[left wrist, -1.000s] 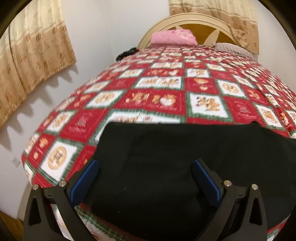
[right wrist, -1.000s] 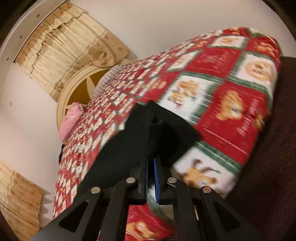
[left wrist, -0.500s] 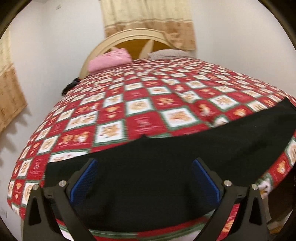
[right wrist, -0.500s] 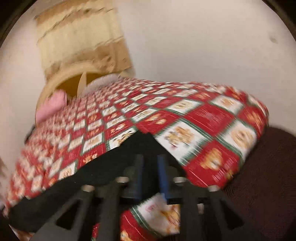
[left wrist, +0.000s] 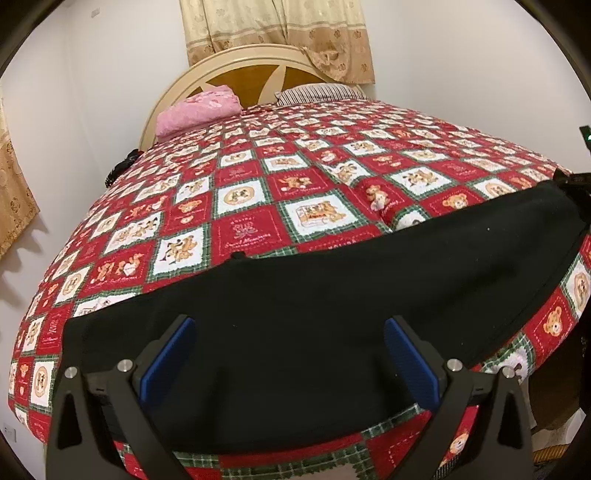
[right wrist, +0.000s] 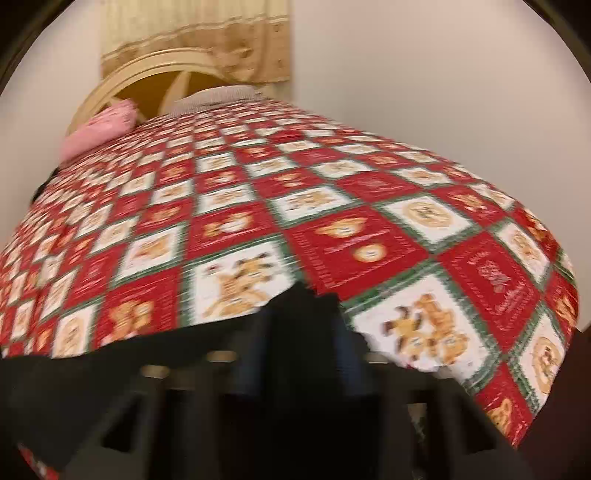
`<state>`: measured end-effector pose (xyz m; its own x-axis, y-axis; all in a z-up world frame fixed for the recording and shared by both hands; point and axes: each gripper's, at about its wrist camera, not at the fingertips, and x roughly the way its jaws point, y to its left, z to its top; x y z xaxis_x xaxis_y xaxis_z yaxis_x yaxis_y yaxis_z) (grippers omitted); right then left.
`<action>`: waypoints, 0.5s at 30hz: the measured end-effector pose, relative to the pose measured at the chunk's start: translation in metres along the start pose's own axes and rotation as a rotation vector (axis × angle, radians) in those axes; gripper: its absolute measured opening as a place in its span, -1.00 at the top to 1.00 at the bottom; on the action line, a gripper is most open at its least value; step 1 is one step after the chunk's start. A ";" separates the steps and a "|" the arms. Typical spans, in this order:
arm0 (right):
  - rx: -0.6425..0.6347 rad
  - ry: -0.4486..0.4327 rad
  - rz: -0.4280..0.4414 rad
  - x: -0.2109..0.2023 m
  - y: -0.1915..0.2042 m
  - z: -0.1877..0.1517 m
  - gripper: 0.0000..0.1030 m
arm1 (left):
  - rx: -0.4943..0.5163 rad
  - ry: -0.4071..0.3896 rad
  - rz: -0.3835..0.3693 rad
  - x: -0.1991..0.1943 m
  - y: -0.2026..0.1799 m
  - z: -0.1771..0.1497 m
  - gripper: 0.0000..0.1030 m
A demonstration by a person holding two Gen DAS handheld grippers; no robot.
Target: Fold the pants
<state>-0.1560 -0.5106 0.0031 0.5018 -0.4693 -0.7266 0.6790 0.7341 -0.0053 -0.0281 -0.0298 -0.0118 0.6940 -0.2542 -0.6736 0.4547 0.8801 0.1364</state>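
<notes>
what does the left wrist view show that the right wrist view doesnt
Only the left wrist view: the whole length of the black pants, the left gripper with jaws wide open over them, and a dark object at the bed's edge. Only the right: the blurred right gripper at the pants' end. Both: quilt, pink pillow, headboard, curtain.

Pants (left wrist: 332, 332): a second ago bunched at the lower middle of the left wrist view; now one long black band from lower left to the right edge.
Right claw (right wrist: 295, 354): then clamped on the black cloth; its jaws opened and have just been closing again, cloth between them, blurred.
Headboard (left wrist: 255, 70): upper right then, upper centre now.
</notes>
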 end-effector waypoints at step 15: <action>0.237 -0.185 -0.089 -0.042 -0.044 -0.013 0.10 | 0.025 0.060 -0.025 0.014 -0.014 -0.015 -1.00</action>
<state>-0.2137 -0.5173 0.0252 0.5088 -0.6244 -0.5927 0.8199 0.5613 0.1126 -0.0329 -0.0394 -0.0345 0.6483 -0.2506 -0.7190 0.4857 0.8633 0.1371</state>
